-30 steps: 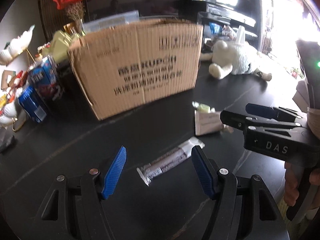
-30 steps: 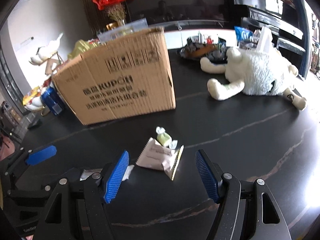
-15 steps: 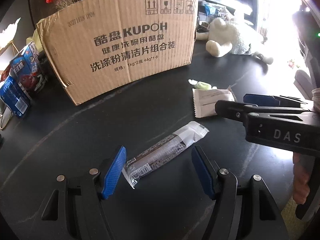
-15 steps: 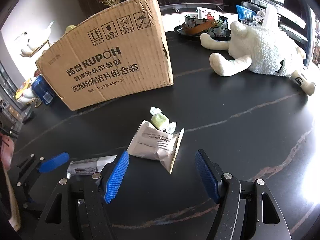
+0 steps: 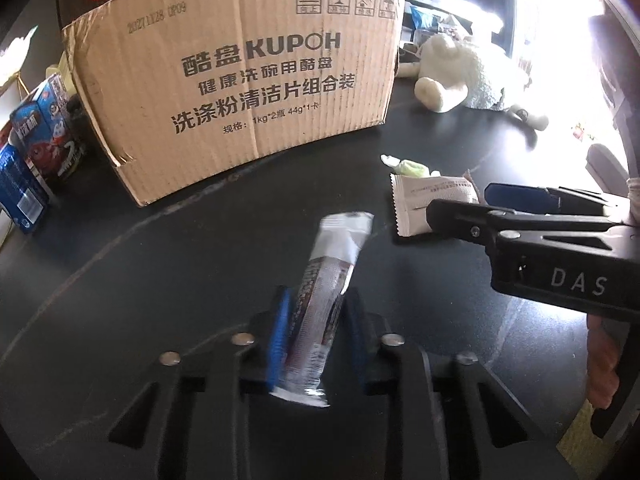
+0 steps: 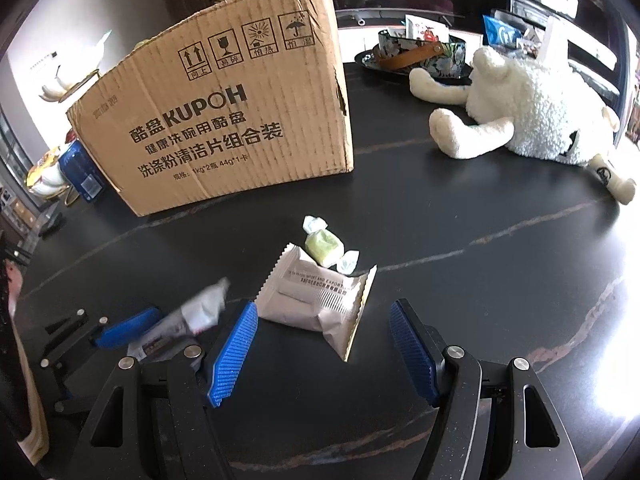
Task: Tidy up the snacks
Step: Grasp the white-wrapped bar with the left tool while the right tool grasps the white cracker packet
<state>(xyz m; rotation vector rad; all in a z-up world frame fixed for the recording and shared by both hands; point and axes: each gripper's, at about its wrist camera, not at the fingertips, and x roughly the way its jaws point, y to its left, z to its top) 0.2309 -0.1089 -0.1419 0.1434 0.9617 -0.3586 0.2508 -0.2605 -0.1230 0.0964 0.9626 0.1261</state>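
Since a second ago the left tool (image 5: 314, 332) has dropped onto the snack bar (image 5: 324, 304), which lay flat and slanted between wide-apart blue pads; now the jaws are closing with the bar between them, its silver end tipped up and blurred, and the pads look to be pressing its sides. The right tool (image 6: 324, 344) has come lower over the white packet (image 6: 320, 300) but its jaws stand as wide as before, holding nothing — the packet lies on the dark worktop (image 6: 480, 280) just ahead of the pads.

As a judgement, the task is at an early stage: one snack is only now being gripped, and three remain outside the cardboard box (image 5: 240, 80), which presumably is where they go. The white packet and the small green candy (image 6: 324, 244), touching its far edge, are both untouched.

The left view shows the bar squeezed between its own pads and the boxed snacks (image 5: 44, 128) beside the carton — the right view shows these only in part. The right view alone shows its open pads clearly, the white plush toy (image 6: 532, 116) in full, and a patterned bowl (image 6: 420, 52) behind it.
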